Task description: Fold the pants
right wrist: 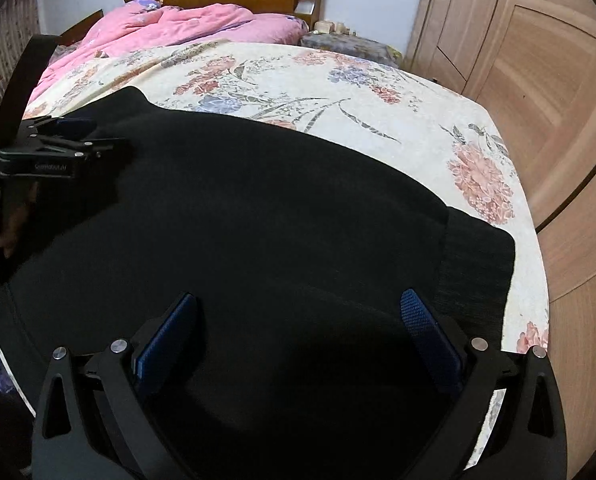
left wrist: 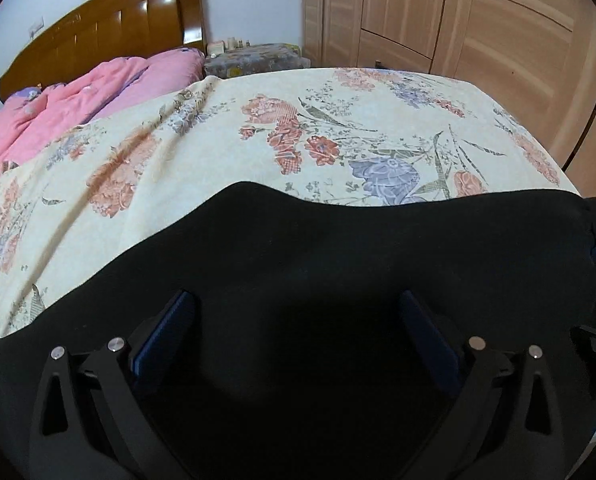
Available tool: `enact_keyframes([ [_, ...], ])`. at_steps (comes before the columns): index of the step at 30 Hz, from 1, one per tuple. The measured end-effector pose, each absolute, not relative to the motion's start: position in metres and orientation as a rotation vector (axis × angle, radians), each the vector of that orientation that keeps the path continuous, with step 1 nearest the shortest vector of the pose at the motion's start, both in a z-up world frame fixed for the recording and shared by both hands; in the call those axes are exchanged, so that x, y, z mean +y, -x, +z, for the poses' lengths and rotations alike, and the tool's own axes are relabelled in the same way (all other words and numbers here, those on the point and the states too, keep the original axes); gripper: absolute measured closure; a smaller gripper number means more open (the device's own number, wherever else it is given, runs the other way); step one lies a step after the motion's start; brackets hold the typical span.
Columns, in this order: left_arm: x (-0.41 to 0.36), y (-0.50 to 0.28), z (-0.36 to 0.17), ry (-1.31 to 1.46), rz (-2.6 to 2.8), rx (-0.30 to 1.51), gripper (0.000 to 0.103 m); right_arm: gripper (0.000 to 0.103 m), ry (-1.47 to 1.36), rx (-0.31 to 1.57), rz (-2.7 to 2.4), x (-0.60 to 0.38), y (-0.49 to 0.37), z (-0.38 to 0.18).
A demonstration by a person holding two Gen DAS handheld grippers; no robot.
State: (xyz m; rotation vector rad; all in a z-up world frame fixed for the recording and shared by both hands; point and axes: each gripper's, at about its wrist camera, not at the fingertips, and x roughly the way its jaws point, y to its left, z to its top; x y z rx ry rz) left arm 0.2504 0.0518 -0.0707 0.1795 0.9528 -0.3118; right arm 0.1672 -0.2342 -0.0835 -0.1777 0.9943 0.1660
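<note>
Bed: a floral cream bedspread point(right wrist: 377, 92) covers the mattress, with a pink quilt point(left wrist: 58, 100) bunched toward the wooden headboard point(left wrist: 110, 20) and a wardrobe point(right wrist: 537, 60) along the far side.

Pants: black pants point(right wrist: 258, 220) lie spread across the near part of the bedspread, directly under and ahead of both tools. In the right wrist view a ribbed band point(right wrist: 477, 272) shows at the right-hand end, so the long axis appears to run left to right, across both sets of fingers rather than along them.

Left gripper: the left gripper point(left wrist: 298, 344) hangs over the cloth with its blue-padded fingers point(left wrist: 166, 336) wide apart and nothing between them. It also shows at the left edge of the right wrist view point(right wrist: 64, 148), low on the fabric.

Right gripper: the right gripper point(right wrist: 301, 344) sits over the pants near the ribbed end, fingers likewise spread, empty.

Key relation: the garment lies crosswise, one tool toward each end; the right one is nearer the ribbed band.

Judgement: the pants look partly folded already, and the next fold likely carries one end across to the other.
</note>
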Motion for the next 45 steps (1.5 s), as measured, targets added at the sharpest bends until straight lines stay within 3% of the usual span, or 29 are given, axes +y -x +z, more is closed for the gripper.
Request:
enact_keyframes([
  [8,0.05,-0.25,-0.071,-0.19,-0.302,0.951,0.001,0.005,0.166,0.953,0.193,-0.221,-0.156,-0.057],
  [13,0.05,-0.254,-0.072,-0.18,-0.302,0.951,0.001,0.004,0.309,0.972,0.23,-0.202,-0.152,-0.082],
  [20,0.049,-0.256,-0.072,-0.178,-0.299,0.947,0.001,0.004,0.265,0.985,0.268,-0.218,-0.154,-0.082],
  [28,0.049,-0.256,-0.072,-0.177,-0.3,0.948,0.001,0.004,0.225,0.863,0.264,-0.218,-0.133,-0.088],
  [33,0.052,-0.255,-0.068,-0.181,-0.327,0.994,0.001,0.004,0.237,0.992,0.175,-0.212,-0.137,-0.08],
  [35,0.072,-0.244,-0.048,-0.106,-0.301,0.993,0.002,0.004,0.261,1.047,0.093,-0.198,-0.142,-0.068],
  [38,0.14,-0.202,-0.005,0.051,-0.322,0.816,0.002,0.004,0.219,0.952,0.185,-0.162,-0.133,-0.043],
  [45,0.309,-0.131,-0.02,0.198,0.072,0.861,0.002,0.004,0.315,0.946,0.564,-0.032,-0.146,-0.057],
])
